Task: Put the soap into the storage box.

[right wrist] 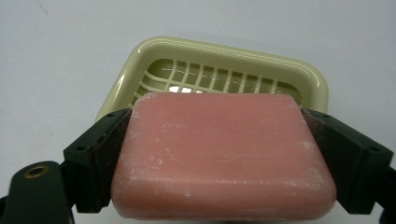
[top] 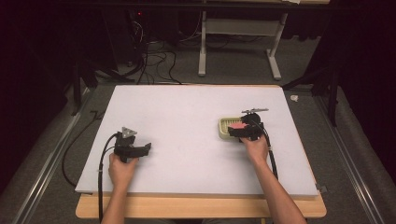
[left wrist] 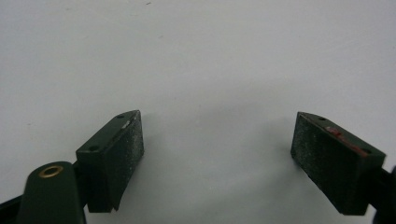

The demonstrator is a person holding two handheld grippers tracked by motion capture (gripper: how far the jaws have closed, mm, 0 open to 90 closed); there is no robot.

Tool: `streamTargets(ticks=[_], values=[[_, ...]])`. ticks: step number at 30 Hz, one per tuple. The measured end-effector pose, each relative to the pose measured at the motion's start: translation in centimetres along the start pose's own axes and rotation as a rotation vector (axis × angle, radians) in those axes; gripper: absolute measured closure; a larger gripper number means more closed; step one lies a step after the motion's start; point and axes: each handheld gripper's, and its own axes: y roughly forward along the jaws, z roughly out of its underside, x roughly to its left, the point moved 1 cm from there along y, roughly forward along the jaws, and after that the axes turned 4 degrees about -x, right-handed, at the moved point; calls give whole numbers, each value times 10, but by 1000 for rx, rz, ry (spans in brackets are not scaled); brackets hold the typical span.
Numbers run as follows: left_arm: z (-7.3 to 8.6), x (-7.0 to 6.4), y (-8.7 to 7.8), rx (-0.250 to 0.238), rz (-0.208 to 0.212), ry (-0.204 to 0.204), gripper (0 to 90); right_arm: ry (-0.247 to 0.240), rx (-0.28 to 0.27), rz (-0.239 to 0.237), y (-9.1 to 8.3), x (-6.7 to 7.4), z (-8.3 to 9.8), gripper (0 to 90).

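Note:
A pink bar of soap is clamped between the jaws of my right gripper, which is shut on its two short ends. Just beyond it lies a pale green soap dish with a slotted grid floor. From above, the right gripper holds the soap over the near part of the dish, right of the table's middle. My left gripper rests at the near left of the white board, open, with only bare white surface between its pads.
The white board covers a wooden table. Cables trail from both grippers off the near edge. Beyond the table stand a desk frame and loose cables on the floor.

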Motion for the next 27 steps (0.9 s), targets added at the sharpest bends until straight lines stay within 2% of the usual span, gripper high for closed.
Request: streamTargets(ticks=[7, 27], values=[[0, 0, 0, 0, 0, 0, 175, 17, -8, 11, -1, -1, -1, 132], [0, 0, 0, 0, 0, 0, 175, 9, -34, 8, -8, 0, -4, 129]])
